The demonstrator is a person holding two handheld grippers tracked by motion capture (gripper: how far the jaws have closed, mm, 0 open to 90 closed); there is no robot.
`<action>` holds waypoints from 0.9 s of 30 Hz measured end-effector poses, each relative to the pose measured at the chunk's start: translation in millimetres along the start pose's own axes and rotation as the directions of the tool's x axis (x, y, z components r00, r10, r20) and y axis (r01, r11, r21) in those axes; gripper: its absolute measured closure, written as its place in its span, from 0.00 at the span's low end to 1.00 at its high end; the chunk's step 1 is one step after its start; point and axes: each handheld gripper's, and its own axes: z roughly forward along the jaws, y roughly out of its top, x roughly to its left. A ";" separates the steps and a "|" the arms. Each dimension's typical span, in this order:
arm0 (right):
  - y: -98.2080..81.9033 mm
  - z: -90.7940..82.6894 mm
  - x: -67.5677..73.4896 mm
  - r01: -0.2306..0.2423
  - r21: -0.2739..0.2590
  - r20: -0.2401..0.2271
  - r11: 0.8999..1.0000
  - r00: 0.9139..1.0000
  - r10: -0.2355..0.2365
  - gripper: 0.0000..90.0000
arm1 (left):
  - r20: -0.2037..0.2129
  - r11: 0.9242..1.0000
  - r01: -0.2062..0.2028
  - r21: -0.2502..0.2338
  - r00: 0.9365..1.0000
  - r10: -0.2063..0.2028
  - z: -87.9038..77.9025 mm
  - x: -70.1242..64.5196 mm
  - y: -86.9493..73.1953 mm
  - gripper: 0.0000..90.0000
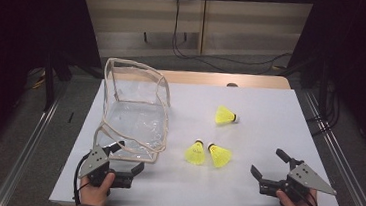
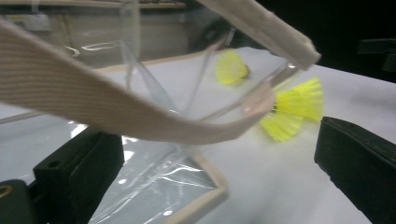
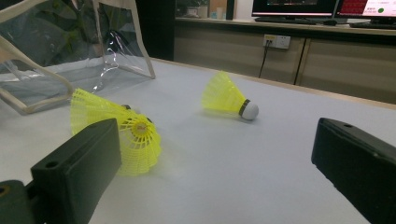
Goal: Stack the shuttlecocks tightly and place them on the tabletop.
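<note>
The bag (image 1: 135, 114) is clear, glossy plastic film, creased and catching glare, edged with a beige woven cloth trim (image 2: 116, 109) that looks ribbed and matt. The three shuttlecocks (image 1: 208, 154) have yellow plastic mesh skirts; the far one (image 3: 227, 99) has a smooth white tip with a dark band. The table (image 1: 270, 120) is a smooth, matt, pale sheet over a wood edge. Both grippers' jaws are matt black plastic.
</note>
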 end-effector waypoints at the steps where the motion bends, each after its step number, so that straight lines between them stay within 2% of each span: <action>1: -0.3 -0.3 -0.3 0.001 0.003 0.004 1.000 1.000 -0.001 0.01 | 0.011 1.000 -0.006 0.009 1.000 0.006 1.7 -1.3 0.3 0.01; 6: 1.0 -1.6 0.1 0.003 -0.004 0.001 1.000 1.000 -0.003 0.01 | 0.059 0.999 -0.004 0.039 0.998 0.002 6.7 -5.8 -0.1 0.02; 10: 0.9 -1.5 1.2 0.004 -0.001 -0.004 1.000 1.000 -0.004 0.01 | 0.078 0.998 0.003 0.055 0.997 -0.008 8.1 -7.0 -1.4 0.02; 15: 0.5 -1.0 1.6 0.003 0.002 -0.008 1.000 1.000 -0.003 0.01 | 0.114 0.996 -0.011 0.092 0.993 0.000 13.3 -10.9 -3.1 0.02; 22: 0.6 -1.3 1.4 0.003 0.003 -0.008 1.000 1.000 -0.003 0.01 | 0.152 0.993 -0.026 0.113 0.988 0.009 18.9 -17.1 -3.3 0.02; 23: 0.5 -1.0 1.6 0.000 0.004 -0.007 1.000 1.000 0.000 0.01 | 0.169 0.993 -0.018 0.114 0.986 -0.002 20.2 -18.7 -3.6 0.02; 27: 0.3 -0.5 1.4 -0.001 0.002 -0.011 1.000 1.000 0.001 0.01 | 0.180 0.993 -0.005 0.115 0.984 -0.016 22.2 -19.2 -3.8 0.02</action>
